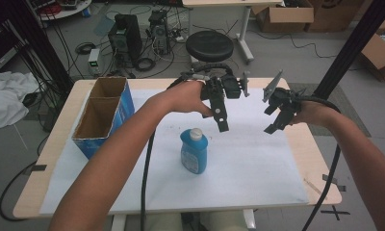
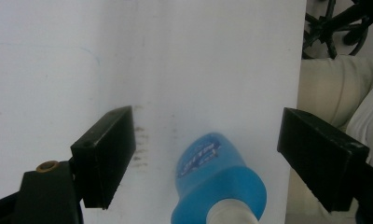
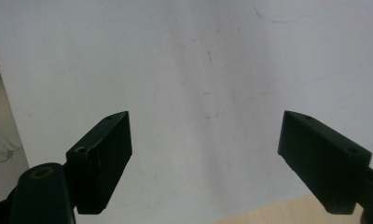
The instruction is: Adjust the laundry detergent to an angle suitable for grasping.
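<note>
High view: blue plastic bottle with white cap (image 1: 194,150) stood upright at centre frame on white paper sheet (image 1: 258,163), open blue cardboard box (image 1: 105,114) at left. Left gripper (image 1: 221,117) hovered just above and right of the cap, jaws wide apart, nothing between them. Right gripper (image 1: 276,119) hung at right of frame, well apart from the bottle, jaws likewise apart and empty. Judged an approach before grasping; next move likely called for lowering the left jaws astride the bottle and closing.

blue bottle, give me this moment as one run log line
blue bottle: upright on white sheet | left gripper: open above bottle | right gripper: open, empty | cardboard box: open, left
</note>
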Motion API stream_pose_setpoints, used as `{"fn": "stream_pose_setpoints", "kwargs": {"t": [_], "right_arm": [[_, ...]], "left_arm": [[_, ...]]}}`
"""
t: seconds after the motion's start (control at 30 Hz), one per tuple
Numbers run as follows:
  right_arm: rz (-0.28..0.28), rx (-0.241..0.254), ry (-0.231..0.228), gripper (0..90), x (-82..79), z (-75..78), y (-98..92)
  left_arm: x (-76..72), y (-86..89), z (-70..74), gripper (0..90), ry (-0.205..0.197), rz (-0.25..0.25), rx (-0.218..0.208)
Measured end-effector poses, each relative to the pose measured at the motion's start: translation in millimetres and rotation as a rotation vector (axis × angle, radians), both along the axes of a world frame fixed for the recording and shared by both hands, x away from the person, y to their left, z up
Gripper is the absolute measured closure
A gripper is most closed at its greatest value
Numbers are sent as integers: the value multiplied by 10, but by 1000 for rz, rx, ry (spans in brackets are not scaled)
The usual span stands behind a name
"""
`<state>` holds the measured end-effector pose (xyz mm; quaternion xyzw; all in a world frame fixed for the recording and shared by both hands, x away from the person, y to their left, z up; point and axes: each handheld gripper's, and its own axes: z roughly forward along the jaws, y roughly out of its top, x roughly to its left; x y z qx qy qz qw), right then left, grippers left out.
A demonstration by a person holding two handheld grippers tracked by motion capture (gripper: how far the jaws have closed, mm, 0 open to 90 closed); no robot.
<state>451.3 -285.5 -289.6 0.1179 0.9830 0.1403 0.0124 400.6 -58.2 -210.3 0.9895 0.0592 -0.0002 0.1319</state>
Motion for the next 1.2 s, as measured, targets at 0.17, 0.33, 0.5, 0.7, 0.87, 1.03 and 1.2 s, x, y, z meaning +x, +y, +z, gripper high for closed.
{"fn": "stream_pose_setpoints", "kwargs": {"t": [0.17, 0.33, 0.5, 0.7, 0.87, 1.03, 1.2], "right_arm": [[3, 2, 6, 172, -5, 2, 2], [2, 0, 6, 172, 4, -3, -6], [-3, 0, 0, 172, -3, 10, -3], [-6, 10, -5, 171, -34, 25, -7], [-11, 12, -8, 171, -52, 27, -23], [-20, 20, -14, 169, -75, 18, -42], [-18, 17, -14, 170, -109, 21, -55]], "left_arm": [[14, -2, 9, 198, 3, -1, -1], [26, 10, 31, 198, -3, 6, -15], [23, 35, 43, 198, -6, 13, -11], [5, 32, 46, 199, -9, 9, -9], [11, 50, 50, 199, -11, 11, -11], [25, 59, 51, 200, -11, 14, -9], [27, 58, 48, 202, -13, 12, -7]]}}
